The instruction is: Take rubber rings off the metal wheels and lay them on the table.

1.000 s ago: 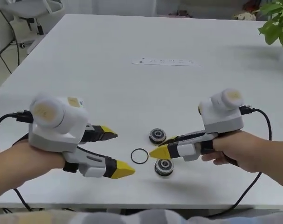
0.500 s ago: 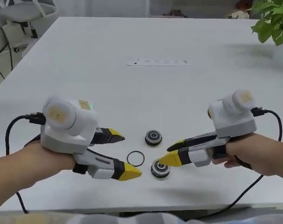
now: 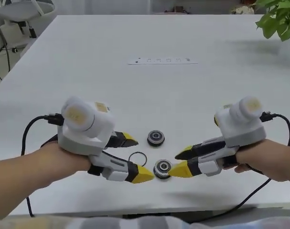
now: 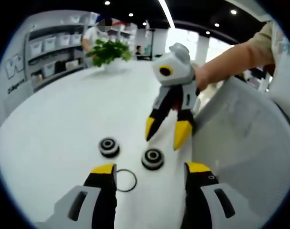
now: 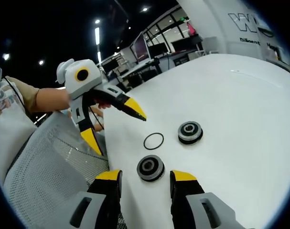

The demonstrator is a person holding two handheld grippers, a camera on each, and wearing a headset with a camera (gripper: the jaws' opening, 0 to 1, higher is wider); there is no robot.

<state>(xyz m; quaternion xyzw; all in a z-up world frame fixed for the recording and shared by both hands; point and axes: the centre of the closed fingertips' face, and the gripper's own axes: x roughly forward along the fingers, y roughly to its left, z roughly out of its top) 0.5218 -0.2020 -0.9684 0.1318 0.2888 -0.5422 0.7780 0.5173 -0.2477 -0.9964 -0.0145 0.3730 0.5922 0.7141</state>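
Black rubber ring [image 3: 138, 152] lies loose and flat on the table [image 3: 135, 95], close to the front edge. Two wheels, dark-rimmed with bright hubs, lie flat by it. The near wheel [image 3: 162, 168] is just right of the ring and the far wheel [image 3: 155, 138] a little further back. All three are apart from one another. Cannot tell whether either wheel carries a ring.

Left gripper [image 3: 138, 157]: jaws spread wide, holding nothing, tips low over the table. In the head view the ring lies between the tips, and the lower tip is close to the near wheel.

Right gripper [image 3: 174, 162]: jaws parted, empty. Its yellow tips point at the near wheel from the right, the lower tip just beside it; contact cannot be judged. In the right gripper view that wheel sits just ahead of the gap between the tips.

Table: white, matt, plain, broad. A power strip [image 3: 158, 60] lies flat, well back toward the middle. Plant [image 3: 277, 19] leaves show at the far right corner, and an office chair [image 3: 20, 12] stands beyond the far left corner. A black cable [image 3: 35, 120] trails from the left gripper. A grey mesh chair back [image 4: 240, 138] stands at the table's front edge. Room: shelves [image 4: 54, 52] with bins along one wall, spot lights in a dark ceiling.
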